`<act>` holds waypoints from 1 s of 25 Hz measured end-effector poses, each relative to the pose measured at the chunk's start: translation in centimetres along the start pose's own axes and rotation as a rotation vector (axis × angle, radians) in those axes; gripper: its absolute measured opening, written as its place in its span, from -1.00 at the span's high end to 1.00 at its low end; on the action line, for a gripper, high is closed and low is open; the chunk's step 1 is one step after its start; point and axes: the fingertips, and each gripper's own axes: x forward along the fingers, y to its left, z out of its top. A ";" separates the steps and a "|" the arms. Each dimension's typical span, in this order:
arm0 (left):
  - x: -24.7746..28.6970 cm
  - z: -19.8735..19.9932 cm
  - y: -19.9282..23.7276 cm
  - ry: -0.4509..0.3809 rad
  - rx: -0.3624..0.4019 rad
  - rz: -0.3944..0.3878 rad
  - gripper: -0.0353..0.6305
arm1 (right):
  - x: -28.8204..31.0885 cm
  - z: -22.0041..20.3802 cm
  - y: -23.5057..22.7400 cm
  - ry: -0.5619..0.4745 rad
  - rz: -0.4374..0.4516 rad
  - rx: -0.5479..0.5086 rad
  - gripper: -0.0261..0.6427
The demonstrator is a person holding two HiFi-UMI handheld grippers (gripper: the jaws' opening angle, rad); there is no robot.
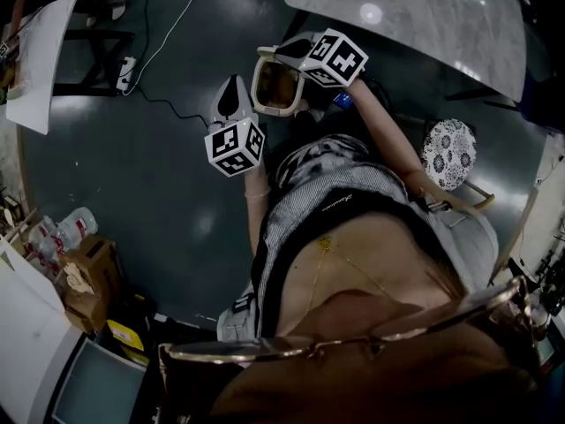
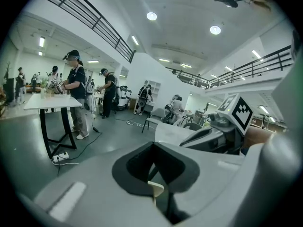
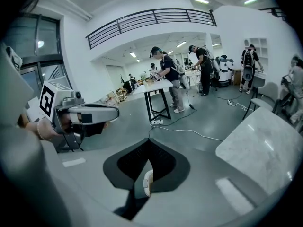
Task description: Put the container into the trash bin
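Upper middle, the right gripper (image 1: 267, 53) hangs over what looks like the trash bin (image 1: 279, 111), jaws together, container presumably inside; the left gripper (image 1: 234, 83), jaws also together, idles alongside.

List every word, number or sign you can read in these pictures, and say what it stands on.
No text can be read here.
Marker cubes: black-and-white square patterns, no words.
Shirt: a short line of script, too small to read.
Bottle labels: blurred.
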 end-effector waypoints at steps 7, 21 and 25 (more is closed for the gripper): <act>1.2 1.2 -1.8 -0.022 0.025 -0.049 0.89 | -1.4 1.2 0.4 -0.082 0.016 -0.009 0.84; 2.9 6.0 -6.5 -0.122 0.093 -0.175 0.89 | -6.5 5.3 0.2 -0.316 -0.043 -0.027 0.84; 3.1 6.9 -7.7 -0.133 0.110 -0.209 0.89 | -7.6 5.7 0.0 -0.354 -0.057 -0.010 0.84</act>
